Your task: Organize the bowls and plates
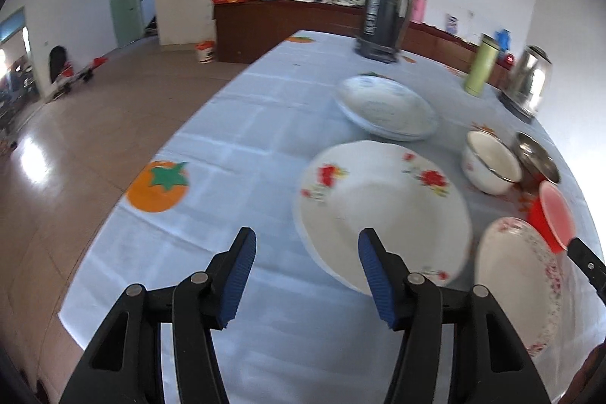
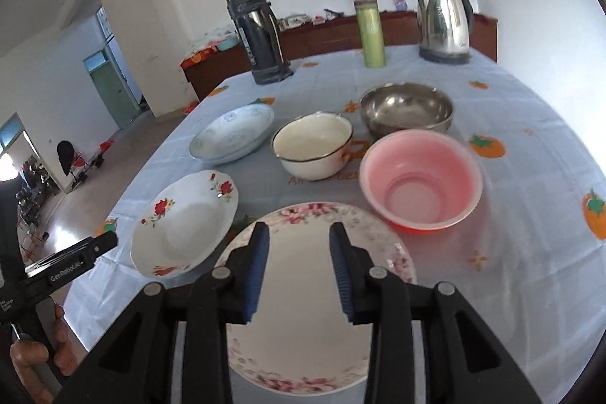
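Observation:
My left gripper (image 1: 306, 245) is open and empty, above the near-left edge of a white plate with red flowers (image 1: 382, 211), also in the right wrist view (image 2: 185, 222). My right gripper (image 2: 299, 241) is open and empty over a pink-flowered plate (image 2: 314, 328), which shows at the right of the left wrist view (image 1: 519, 279). Blue-patterned plates (image 2: 233, 133) lie stacked further back (image 1: 386, 108). A white enamel bowl (image 2: 314, 146), a steel bowl (image 2: 407, 108) and a pink plastic bowl (image 2: 420, 178) stand behind the plates.
A dark thermos (image 2: 257, 33), a green bottle (image 2: 371, 33) and a steel kettle (image 2: 443, 21) stand at the table's far edge. The pale blue tablecloth (image 1: 246, 124) has orange fruit prints. The table's left edge drops to the floor (image 1: 75, 139).

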